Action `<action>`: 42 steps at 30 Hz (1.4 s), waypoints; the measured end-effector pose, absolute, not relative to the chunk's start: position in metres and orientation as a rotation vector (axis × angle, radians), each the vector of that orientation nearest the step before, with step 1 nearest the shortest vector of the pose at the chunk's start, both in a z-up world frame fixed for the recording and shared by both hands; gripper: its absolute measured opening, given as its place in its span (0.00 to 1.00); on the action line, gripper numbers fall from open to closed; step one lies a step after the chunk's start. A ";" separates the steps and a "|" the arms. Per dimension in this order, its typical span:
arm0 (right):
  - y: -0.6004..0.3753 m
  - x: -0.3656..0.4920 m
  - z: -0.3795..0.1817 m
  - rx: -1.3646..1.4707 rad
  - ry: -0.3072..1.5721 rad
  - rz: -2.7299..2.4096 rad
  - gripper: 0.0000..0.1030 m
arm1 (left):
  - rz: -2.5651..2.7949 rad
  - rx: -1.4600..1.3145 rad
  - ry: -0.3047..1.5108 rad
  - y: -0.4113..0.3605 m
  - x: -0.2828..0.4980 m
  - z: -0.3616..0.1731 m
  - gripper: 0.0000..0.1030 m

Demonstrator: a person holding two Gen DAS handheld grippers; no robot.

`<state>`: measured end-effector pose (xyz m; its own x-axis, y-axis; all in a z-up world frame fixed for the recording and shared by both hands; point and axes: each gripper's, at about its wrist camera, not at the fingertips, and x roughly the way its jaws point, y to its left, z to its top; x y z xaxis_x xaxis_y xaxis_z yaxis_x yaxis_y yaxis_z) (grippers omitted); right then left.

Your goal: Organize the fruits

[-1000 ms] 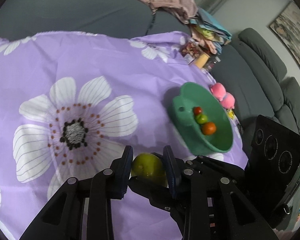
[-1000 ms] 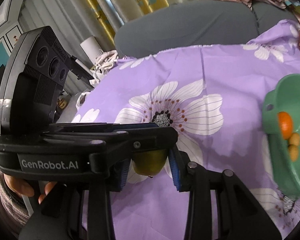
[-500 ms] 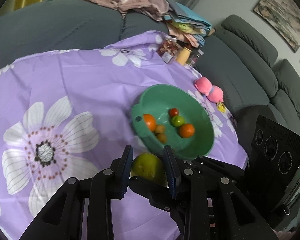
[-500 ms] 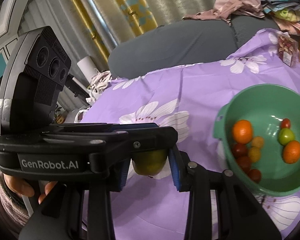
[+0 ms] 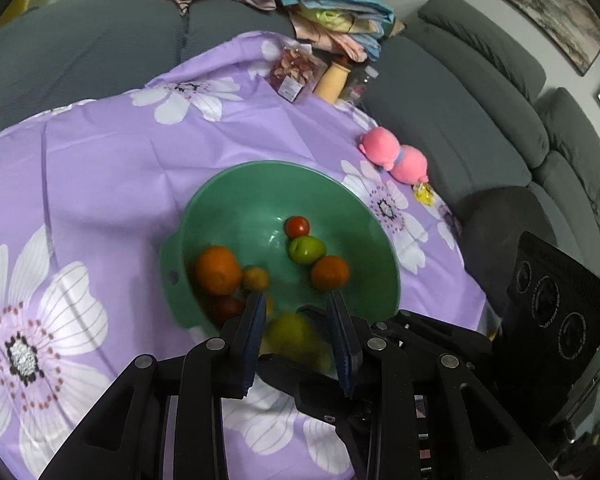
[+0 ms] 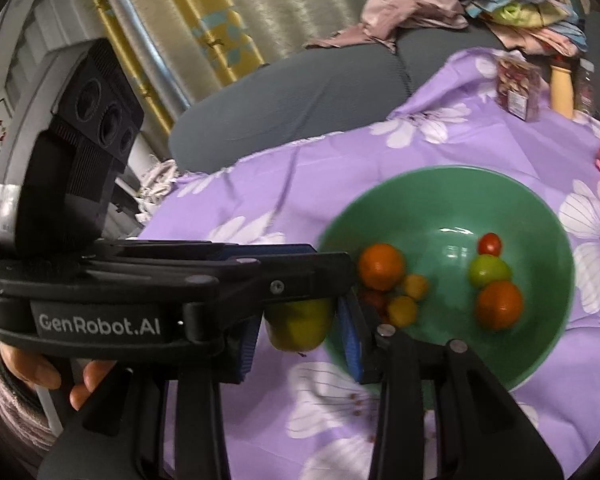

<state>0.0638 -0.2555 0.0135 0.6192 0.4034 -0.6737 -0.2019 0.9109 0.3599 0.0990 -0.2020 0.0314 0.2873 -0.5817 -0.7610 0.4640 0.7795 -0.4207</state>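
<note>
1. Purple flowered cloth [image 5: 100,160] covers the whole work surface.
2. Green bowl [image 5: 240,208] stands on the cloth, right in front of both grippers.
3. Left gripper [image 5: 295,300] is at the bowl's near rim, with its fingers on either side of the yellow-green fruit [image 5: 296,336]. The fruit is smeared in my left wrist view, so I cannot tell whether the pads are pressing on it.
4. Right gripper [image 6: 300,312] comes in crosswise under the left one. Its blue pads [image 6: 350,336] bracket the same fruit, and I see a thin gap on each side, so its fingers are spread and not pinching.
5. Yellow-green fruit: in the right wrist view it sits just beside the bowl's rim and is not inside the bowl.
6. In the bowl are two oranges [image 5: 217,270] [image 5: 329,273] lying well apart, and a small green fruit [image 5: 306,250] touching a red tomato [image 5: 297,226]. There are also a few smaller yellow and red fruits near the larger orange.
</note>
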 end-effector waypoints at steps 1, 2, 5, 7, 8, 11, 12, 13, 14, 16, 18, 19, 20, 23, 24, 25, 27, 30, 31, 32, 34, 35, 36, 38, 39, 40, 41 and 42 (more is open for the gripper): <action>-0.259 0.066 0.012 0.258 0.841 0.341 0.37 | -0.690 -0.114 1.073 -0.205 0.101 0.031 0.30; -0.261 0.068 0.010 0.251 0.849 0.329 0.37 | -0.677 -0.104 1.071 -0.207 0.102 0.032 0.30; -0.266 0.070 0.010 0.206 0.861 0.283 0.48 | -0.632 -0.051 1.052 -0.209 0.102 0.038 0.47; -0.270 0.068 0.013 0.188 0.856 0.257 0.59 | -0.604 -0.009 1.033 -0.209 0.099 0.044 0.84; -0.273 0.065 0.015 0.174 0.851 0.240 0.62 | -0.590 0.015 1.016 -0.208 0.096 0.048 0.88; -0.278 0.061 0.024 0.138 0.835 0.193 0.79 | -0.550 0.068 0.992 -0.204 0.091 0.057 0.91; -0.278 0.059 0.029 0.112 0.831 0.175 0.82 | -0.532 0.089 0.987 -0.203 0.089 0.059 0.96; -0.279 0.058 0.033 0.092 0.826 0.161 0.86 | -0.511 0.109 0.976 -0.201 0.087 0.062 0.99; -0.281 0.057 0.036 0.079 0.824 0.152 0.88 | -0.496 0.120 0.963 -0.199 0.085 0.065 0.99; -0.283 0.055 0.042 0.051 0.820 0.135 0.99 | -0.489 0.126 0.939 -0.194 0.081 0.073 0.99; -0.285 0.053 0.049 0.016 0.821 0.113 1.00 | -0.503 0.118 0.930 -0.190 0.077 0.081 0.99; -0.286 0.052 0.052 0.000 0.821 0.106 1.00 | -0.509 0.117 0.927 -0.189 0.076 0.083 0.99; -0.286 0.051 0.054 -0.012 0.821 0.104 1.00 | -0.512 0.121 0.921 -0.189 0.075 0.086 0.99; -0.287 0.047 0.061 -0.061 0.819 0.104 1.00 | -0.489 0.151 0.916 -0.192 0.072 0.094 0.99; -0.288 0.045 0.063 -0.075 0.818 0.103 1.00 | -0.484 0.155 0.913 -0.193 0.071 0.096 0.99; -0.289 0.044 0.066 -0.085 0.816 0.099 1.00 | -0.490 0.154 0.911 -0.193 0.070 0.099 0.99; -0.292 0.041 0.074 -0.097 0.806 0.095 1.00 | -0.492 0.162 0.905 -0.194 0.068 0.102 0.99; -0.295 0.038 0.083 -0.109 0.787 0.093 1.00 | -0.455 0.209 0.889 -0.198 0.064 0.106 0.99; -0.296 0.038 0.086 -0.110 0.781 0.092 1.00 | -0.444 0.220 0.888 -0.198 0.064 0.106 0.99; -0.297 0.038 0.088 -0.108 0.775 0.090 1.00 | -0.433 0.228 0.889 -0.198 0.064 0.106 0.99; -0.299 0.038 0.090 -0.106 0.770 0.089 1.00 | -0.422 0.234 0.893 -0.198 0.066 0.106 0.99; -0.298 0.037 0.090 -0.104 0.767 0.089 1.00 | -0.413 0.237 0.893 -0.197 0.066 0.105 0.99; -0.299 0.038 0.090 -0.095 0.769 0.090 1.00 | -0.399 0.245 0.890 -0.197 0.067 0.105 0.99; -0.300 0.038 0.090 -0.060 0.774 0.100 1.00 | -0.381 0.258 0.892 -0.196 0.066 0.103 0.99; -0.302 0.039 0.090 -0.042 0.774 0.104 1.00 | -0.381 0.260 0.892 -0.196 0.066 0.103 0.99; -0.302 0.039 0.090 -0.032 0.774 0.105 1.00 | -0.382 0.264 0.890 -0.196 0.064 0.103 0.99; -0.302 0.038 0.091 -0.023 0.771 0.102 1.00 | -0.381 0.268 0.886 -0.196 0.063 0.104 0.99; -0.302 0.038 0.092 -0.016 0.767 0.100 1.00 | -0.382 0.272 0.882 -0.195 0.062 0.105 0.99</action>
<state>0.0375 -0.3024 0.0920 0.7154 0.0843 -0.6936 -0.0961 0.9951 0.0219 0.0620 -0.1953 0.1047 0.5753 -0.2115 -0.7901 0.4319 0.8989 0.0738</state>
